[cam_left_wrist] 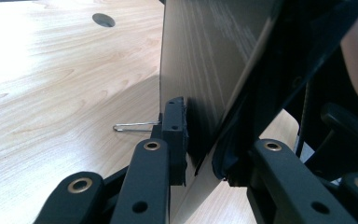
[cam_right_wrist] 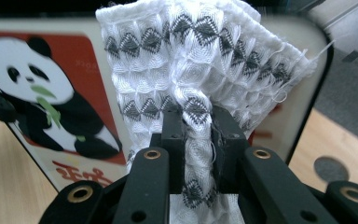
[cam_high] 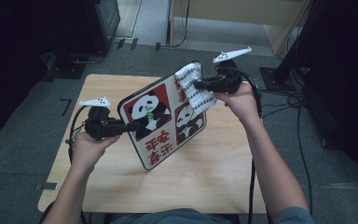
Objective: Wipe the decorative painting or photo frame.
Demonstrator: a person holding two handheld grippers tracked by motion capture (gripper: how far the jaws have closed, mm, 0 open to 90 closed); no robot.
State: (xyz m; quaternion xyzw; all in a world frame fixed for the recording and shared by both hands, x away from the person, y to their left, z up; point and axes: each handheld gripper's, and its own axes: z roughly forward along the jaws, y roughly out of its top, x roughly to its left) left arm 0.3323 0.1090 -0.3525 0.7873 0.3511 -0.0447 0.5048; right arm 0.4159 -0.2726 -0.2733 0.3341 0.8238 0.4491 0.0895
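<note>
Nearest me, my left gripper [cam_high: 133, 125] is clamped on the board's [cam_high: 163, 116] edge, holding it tilted w/ its bottom corner down by the table [cam_high: 214, 177]. Further back, right gripper [cam_high: 199, 85] pinches the cloth [cam_high: 195, 88] tight, pressed against the board's top corner.

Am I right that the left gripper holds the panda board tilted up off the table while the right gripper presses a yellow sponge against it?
Not quite: the right gripper is shut on a white cloth with a grey diamond pattern, not a yellow sponge, as the right gripper view shows. The rest stands: the left gripper holds the panda board tilted up off the table.
</note>
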